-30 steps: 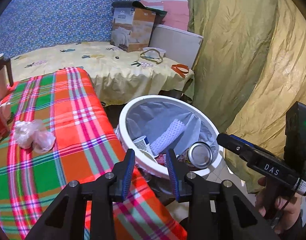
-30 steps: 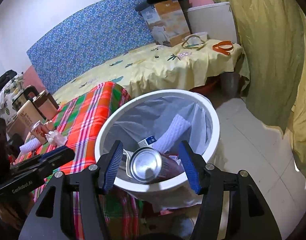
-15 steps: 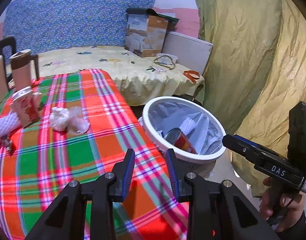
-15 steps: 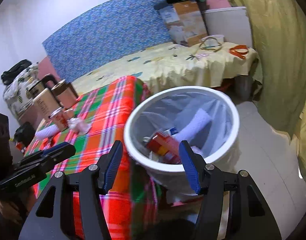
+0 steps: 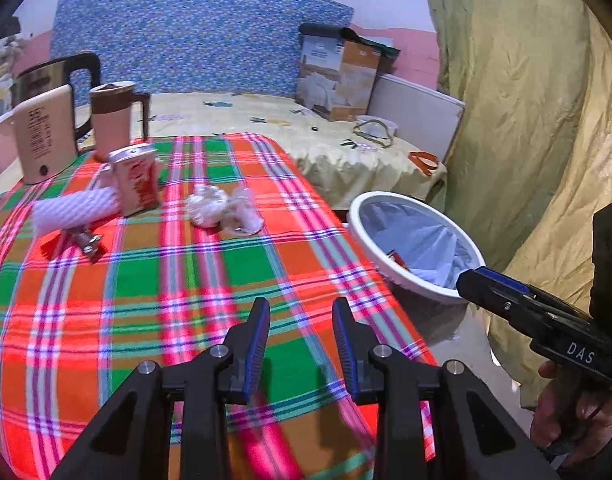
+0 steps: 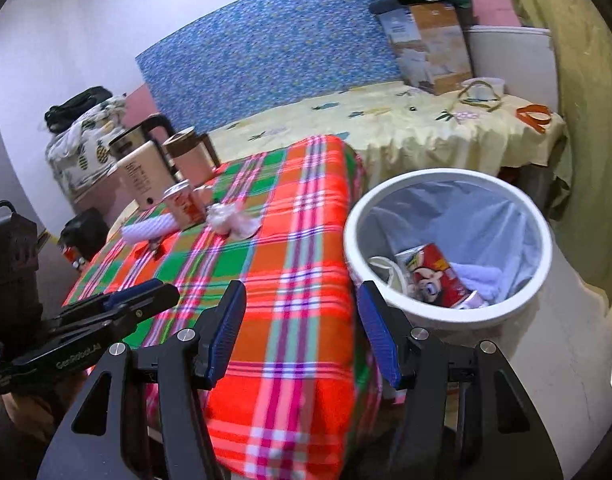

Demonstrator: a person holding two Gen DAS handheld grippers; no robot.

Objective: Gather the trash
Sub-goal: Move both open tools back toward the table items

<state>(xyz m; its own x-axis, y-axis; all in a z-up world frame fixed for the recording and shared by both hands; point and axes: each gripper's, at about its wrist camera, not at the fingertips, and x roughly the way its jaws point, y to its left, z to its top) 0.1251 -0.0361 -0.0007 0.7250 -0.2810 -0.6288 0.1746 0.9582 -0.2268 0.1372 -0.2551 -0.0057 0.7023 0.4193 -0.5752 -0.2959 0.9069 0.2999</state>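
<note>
Both grippers are held above the plaid table (image 5: 153, 280), jaws apart and empty: the left gripper (image 5: 301, 340) is over the near edge, the right gripper (image 6: 301, 330) is spread wider over the table corner beside the bin (image 6: 542, 248). A red can (image 6: 434, 278) is seen lying inside the bin on its liner. On the far part of the table an upright can (image 5: 135, 182), a white foam sleeve (image 5: 71, 210) and crumpled plastic (image 5: 221, 210) are noted, near two kettles (image 5: 43, 136).
</note>
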